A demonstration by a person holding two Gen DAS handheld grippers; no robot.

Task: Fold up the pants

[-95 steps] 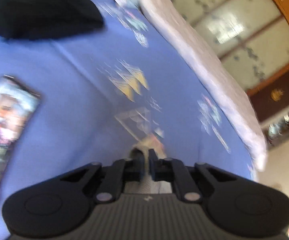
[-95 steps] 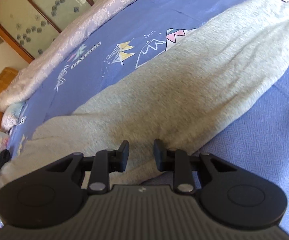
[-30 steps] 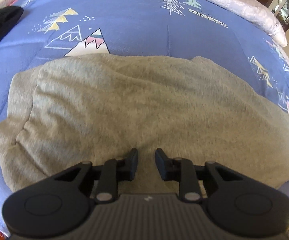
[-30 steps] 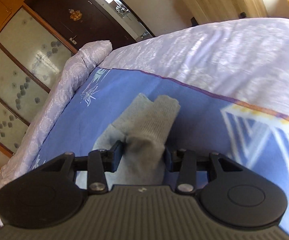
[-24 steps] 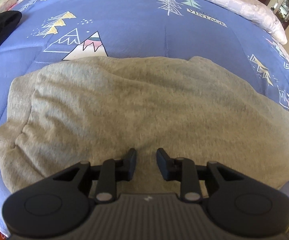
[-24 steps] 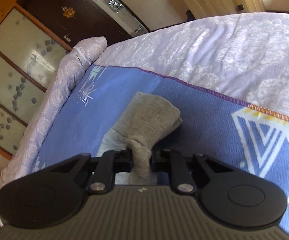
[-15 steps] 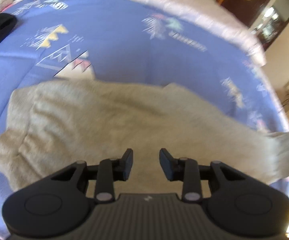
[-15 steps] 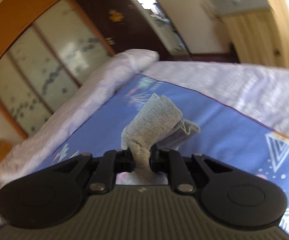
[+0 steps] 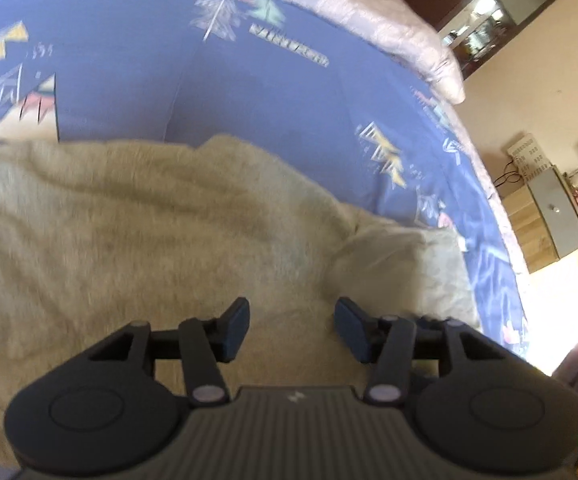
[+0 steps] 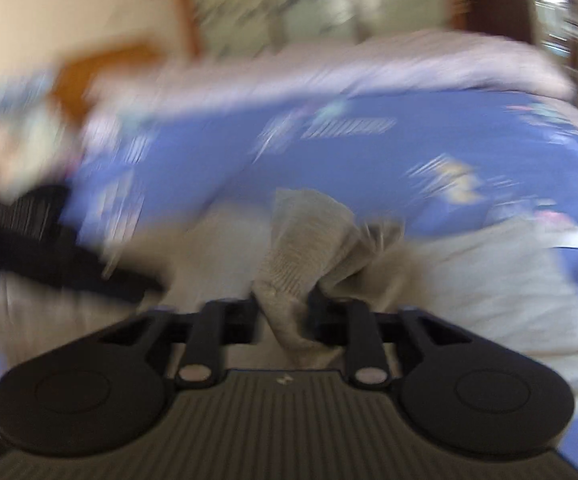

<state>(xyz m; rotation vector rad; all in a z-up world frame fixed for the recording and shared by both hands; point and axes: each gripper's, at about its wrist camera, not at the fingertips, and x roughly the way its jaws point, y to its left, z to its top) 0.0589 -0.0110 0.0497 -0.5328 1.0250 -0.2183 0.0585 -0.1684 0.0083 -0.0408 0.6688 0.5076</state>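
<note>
We see the left gripper point(image 9: 291, 328) at the lower centre of its view, jaws apart and just opened further, nothing between them, grey pants point(image 9: 137, 240) spread beneath on the blue bedspread point(image 9: 249, 92). In the blurred right wrist view, the right gripper point(image 10: 283, 316) sits at lower centre with a bunched pant cuff point(image 10: 305, 240) between its jaws, which have just been opening; we cannot tell whether the pads press.

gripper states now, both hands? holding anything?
Left gripper: open, jaws just widened, nothing between them, over the grey pants.
Right gripper: jaws just opened, bunched pants cuff between them; grip cannot be told.
</note>
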